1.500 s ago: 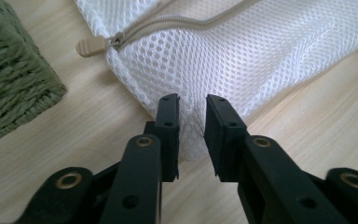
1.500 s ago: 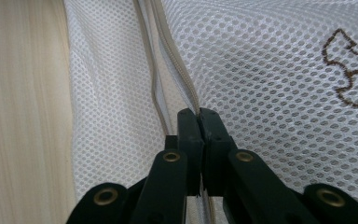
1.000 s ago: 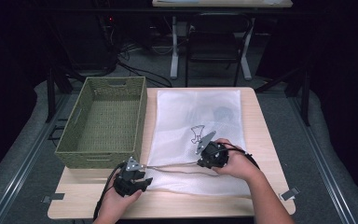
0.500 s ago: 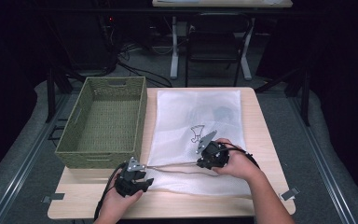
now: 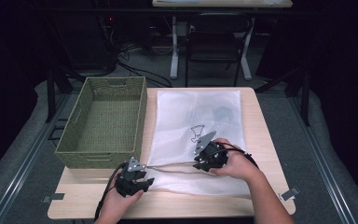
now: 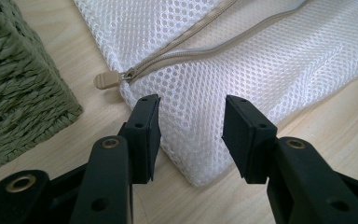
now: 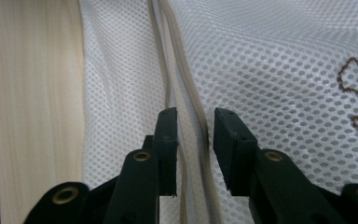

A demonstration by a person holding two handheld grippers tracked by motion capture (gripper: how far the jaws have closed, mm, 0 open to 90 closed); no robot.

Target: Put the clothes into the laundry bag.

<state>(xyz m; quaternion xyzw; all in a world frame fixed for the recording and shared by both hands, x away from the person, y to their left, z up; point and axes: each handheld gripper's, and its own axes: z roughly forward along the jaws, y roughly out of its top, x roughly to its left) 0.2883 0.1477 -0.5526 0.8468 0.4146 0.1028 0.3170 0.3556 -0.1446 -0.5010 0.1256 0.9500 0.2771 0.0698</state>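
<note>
Right gripper [image 7: 193,126]: its jaws have just been opening since the earlier high-view frames and now stand apart, with the tan zipper track [image 7: 186,93] of the white mesh laundry bag [image 5: 193,121] running between them; the pads do not press on it. Otherwise we see little change: both hands sit about where they were, and the bag lies flat on the counter [image 5: 265,135] as before.

Left gripper [image 6: 191,135]: jaws apart, straddling the near corner of the bag [image 6: 200,140] without clamping it. The zipper pull [image 6: 105,80] lies just ahead of the left jaw and a little to its outer side, at the end of the track and next to the woven green basket [image 6: 23,88].

Step in hand, as we judge it: working the zipper. The track gapes between its two tan lines ahead of the right gripper, so the bag looks open along that stretch. The right gripper seems to have let go of the track and to be between grips.

Next move, our estimate: the left gripper should close on the corner to hold the bag steady, and one gripper must reach the small pull tab. The tab is flat on the counter and thin, so it calls for a low, fine pinch; the mesh may bunch if nothing anchors it.
</note>
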